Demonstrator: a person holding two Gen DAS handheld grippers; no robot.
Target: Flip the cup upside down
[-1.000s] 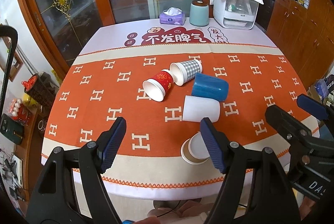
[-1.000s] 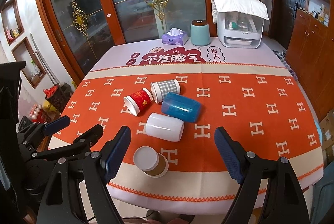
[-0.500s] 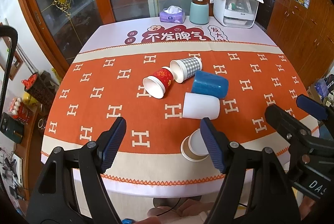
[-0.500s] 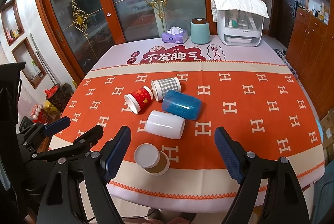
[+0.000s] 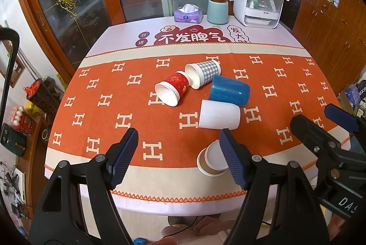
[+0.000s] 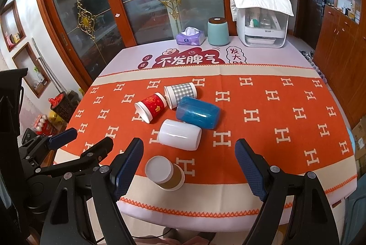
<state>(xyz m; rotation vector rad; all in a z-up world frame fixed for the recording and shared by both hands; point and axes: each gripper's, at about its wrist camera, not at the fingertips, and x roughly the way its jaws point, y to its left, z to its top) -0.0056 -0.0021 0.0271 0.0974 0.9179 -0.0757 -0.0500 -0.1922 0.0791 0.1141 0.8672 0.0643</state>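
Observation:
Several cups are on the orange tablecloth. A brown paper cup [image 5: 211, 161] [image 6: 165, 173] stands upside down near the front edge. A white cup [image 5: 219, 115] [image 6: 180, 134], a blue cup [image 5: 229, 90] [image 6: 197, 112], a checked cup [image 5: 202, 73] [image 6: 180, 94] and a red cup [image 5: 172, 90] [image 6: 151, 107] lie on their sides mid-table. My left gripper [image 5: 178, 157] is open and empty above the front edge, left of the brown cup. My right gripper [image 6: 188, 170] is open and empty, with the brown cup between its fingers in view.
At the table's far edge stand a purple tissue box [image 5: 188, 14], a teal canister [image 5: 217, 10] and a white appliance [image 5: 258, 2]. Glass doors are behind the table, wooden cabinets to the right [image 5: 331, 23]. Clutter sits on the floor at left [image 5: 34, 96].
Both grippers have drawn back a little from the table, so the cups sit slightly higher in view. Both stay open. No cup has moved.

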